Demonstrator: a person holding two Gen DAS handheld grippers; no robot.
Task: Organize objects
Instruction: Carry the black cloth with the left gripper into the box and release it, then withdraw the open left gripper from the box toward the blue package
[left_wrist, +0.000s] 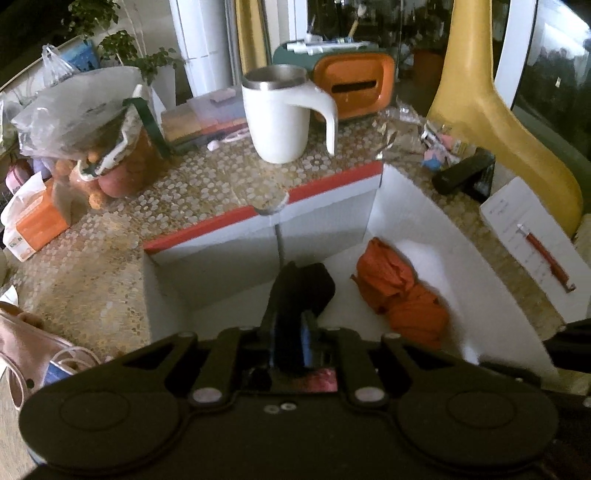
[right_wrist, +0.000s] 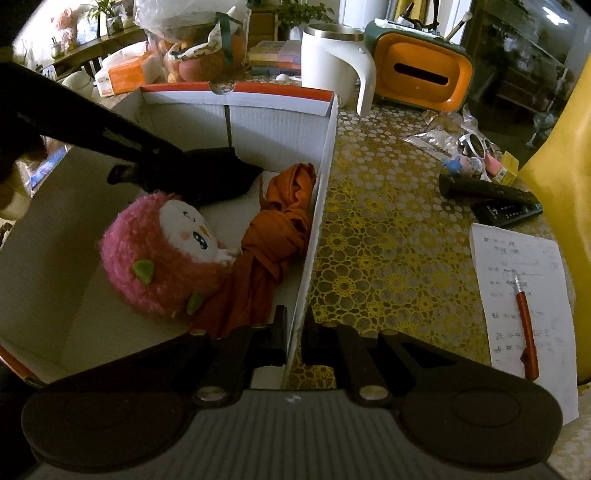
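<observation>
Two grippers work at a white cardboard box with an orange rim. The left gripper reaches down into it with a black cloth-like item between its fingers; they have loosened slightly, so I judge the step to be dropping this item inside, though whether the pads still press it I cannot tell. The right gripper is clenched on the box's side wall, steadying it. Inside already lie a pink plush toy at 9 o'clock of an orange knotted cloth. Next, the left fingers need to part fully and lift clear. The table wears a yellow lace-patterned cover; at 12 o'clock of the box stands a white mug, with an orange tissue box at its 2 o'clock, and at 3 o'clock lie a paper sheet, remotes and a yellow chair.
</observation>
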